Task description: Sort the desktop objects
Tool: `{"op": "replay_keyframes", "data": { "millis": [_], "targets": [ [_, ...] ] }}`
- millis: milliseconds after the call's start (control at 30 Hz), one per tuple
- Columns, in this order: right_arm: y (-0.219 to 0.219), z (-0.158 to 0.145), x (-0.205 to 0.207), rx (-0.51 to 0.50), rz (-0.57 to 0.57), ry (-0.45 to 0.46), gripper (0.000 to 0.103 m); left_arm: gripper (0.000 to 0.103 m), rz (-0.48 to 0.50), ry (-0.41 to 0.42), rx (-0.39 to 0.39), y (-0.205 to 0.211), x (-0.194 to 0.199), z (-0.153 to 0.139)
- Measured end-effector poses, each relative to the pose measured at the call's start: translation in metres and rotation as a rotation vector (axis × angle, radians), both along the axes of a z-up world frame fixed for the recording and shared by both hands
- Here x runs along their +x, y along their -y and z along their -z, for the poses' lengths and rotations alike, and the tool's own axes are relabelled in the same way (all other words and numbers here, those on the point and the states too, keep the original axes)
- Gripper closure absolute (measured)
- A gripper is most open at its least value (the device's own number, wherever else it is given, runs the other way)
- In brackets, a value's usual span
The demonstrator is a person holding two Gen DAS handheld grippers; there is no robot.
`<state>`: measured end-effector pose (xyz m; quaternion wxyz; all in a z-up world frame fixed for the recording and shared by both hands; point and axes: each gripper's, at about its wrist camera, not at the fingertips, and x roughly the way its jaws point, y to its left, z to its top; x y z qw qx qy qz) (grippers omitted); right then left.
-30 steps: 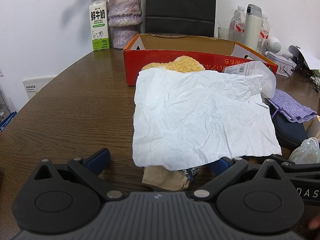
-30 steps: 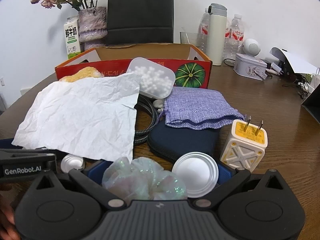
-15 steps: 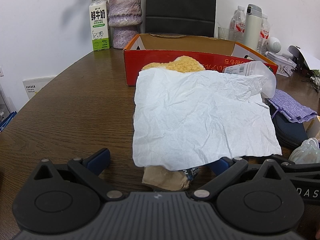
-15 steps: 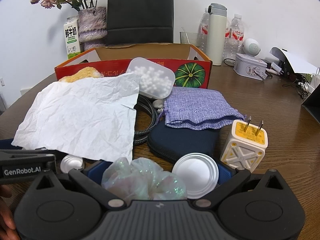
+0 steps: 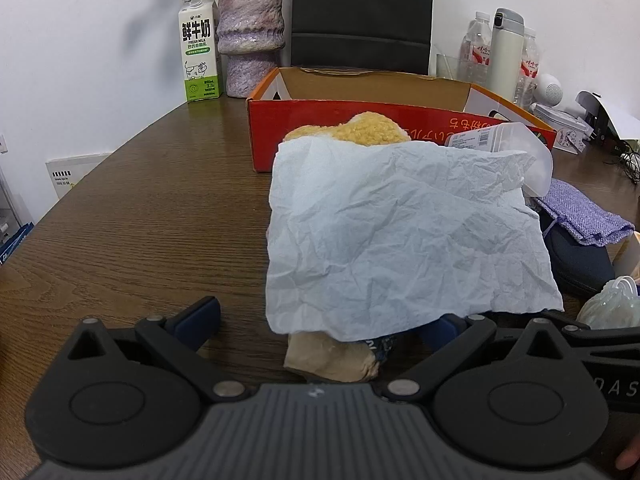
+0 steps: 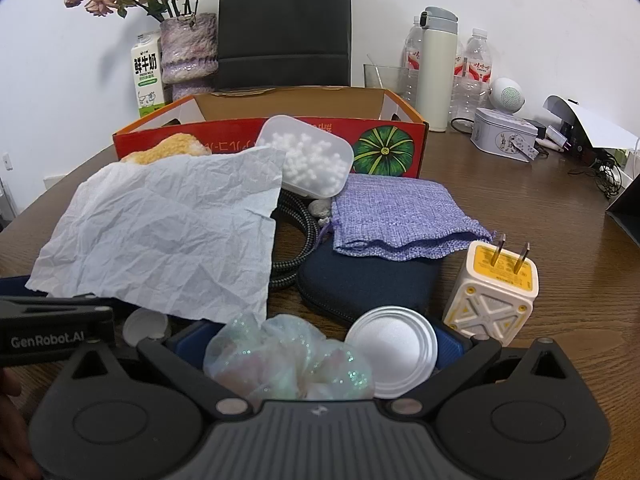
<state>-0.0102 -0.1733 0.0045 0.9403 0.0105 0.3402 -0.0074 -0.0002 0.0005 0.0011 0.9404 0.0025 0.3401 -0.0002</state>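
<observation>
On bench, near red box (image 6: 384, 148): clutter piled under crumpled paper (image 5: 400, 232), awaiting sorting. Left gripper (image 5: 320, 320) jaws wide, straddling brown wad (image 5: 328, 356); right gripper (image 6: 316, 344) jaws wide around glittery bag (image 6: 288, 352) and lid (image 6: 392, 348).

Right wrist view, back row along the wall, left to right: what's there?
Green-and-white milk carton → purple textured vase of dried roses → black paper bag → clear drinking glass → cream thermos flask → white egg-shaped speaker.

Left gripper (image 5: 320, 322): black linkage arms, silver pivot pins, blue finger pads (image 5: 198, 316), ribbed grey housing. Right gripper (image 6: 314, 344): built identically. "GenRobot.AI" is printed white on the black bar beside the right gripper.
</observation>
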Motion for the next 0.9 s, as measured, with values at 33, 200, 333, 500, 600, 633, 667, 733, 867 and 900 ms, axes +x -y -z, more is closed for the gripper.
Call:
{"op": "replay_keyframes", "data": {
  "millis": [33,200,333,500,600,633,667,733,867,900],
  "targets": [
    [0.0001,0.0000,0.0002,0.001,-0.001,0.000,0.000,0.000,0.000,0.000,0.001,0.0001,0.0000,0.0000],
    [0.0004,0.0001,-0.0005,0.003,-0.005,0.001,0.000,0.000,-0.003,0.000,0.001,0.0015,0.0019,0.0005],
    [0.0005,0.0002,-0.0006,0.003,-0.004,0.002,0.000,0.000,-0.003,0.000,0.001,0.0010,0.0005,0.0006],
    [0.0002,0.0000,-0.0009,0.001,-0.004,0.001,0.000,0.000,-0.002,0.000,0.000,0.0009,0.0005,0.0006],
    [-0.0001,0.0000,-0.0007,0.001,-0.003,0.001,0.000,0.000,-0.002,0.000,0.000,0.0008,0.0005,0.0006],
    [0.0002,-0.0001,-0.0007,0.002,-0.002,0.001,0.000,0.000,-0.002,0.000,-0.001,0.0008,0.0006,0.0006],
    [-0.0001,0.0000,-0.0007,0.003,-0.001,0.001,0.000,0.000,-0.002,0.000,0.000,0.0011,0.0008,0.0007],
    [-0.0007,0.0002,-0.0010,0.001,0.002,0.001,0.000,0.000,-0.001,0.000,0.000,0.0012,0.0010,0.0007],
    [0.0003,0.0001,-0.0011,0.003,0.004,0.001,0.000,0.000,-0.001,0.000,0.000,0.0011,0.0009,0.0007],
    [0.0003,0.0001,-0.0011,0.003,0.004,0.001,0.000,0.000,-0.001,0.000,0.000,0.0010,0.0008,0.0007]
  ]
}}
